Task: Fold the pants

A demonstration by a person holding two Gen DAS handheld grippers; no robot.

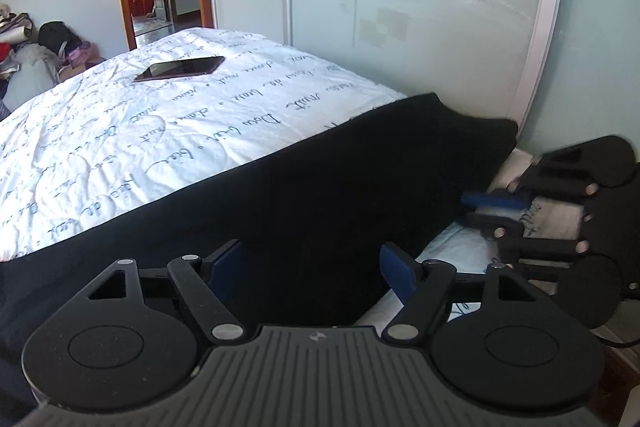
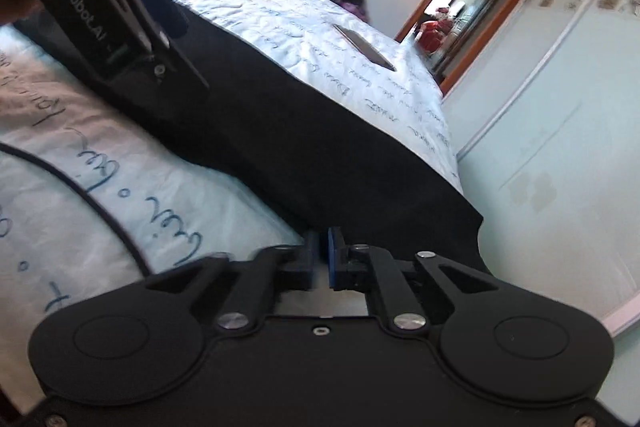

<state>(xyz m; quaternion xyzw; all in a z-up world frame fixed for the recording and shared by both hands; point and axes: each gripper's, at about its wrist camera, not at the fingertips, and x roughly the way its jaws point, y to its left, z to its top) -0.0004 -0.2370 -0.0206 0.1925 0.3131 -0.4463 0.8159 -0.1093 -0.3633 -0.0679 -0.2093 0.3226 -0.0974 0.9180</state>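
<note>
"GenRobot.AI"-marked left hand-held gripper – over black pants.

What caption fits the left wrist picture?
Left gripper open over black pants on the bed, phone lying beyond.

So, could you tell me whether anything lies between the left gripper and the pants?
Nothing visible does. The left gripper sits with its jaws wide, right over the black pants, with only cloth beneath them. The phone lies further off on the bedspread, clear of the pants.
</note>
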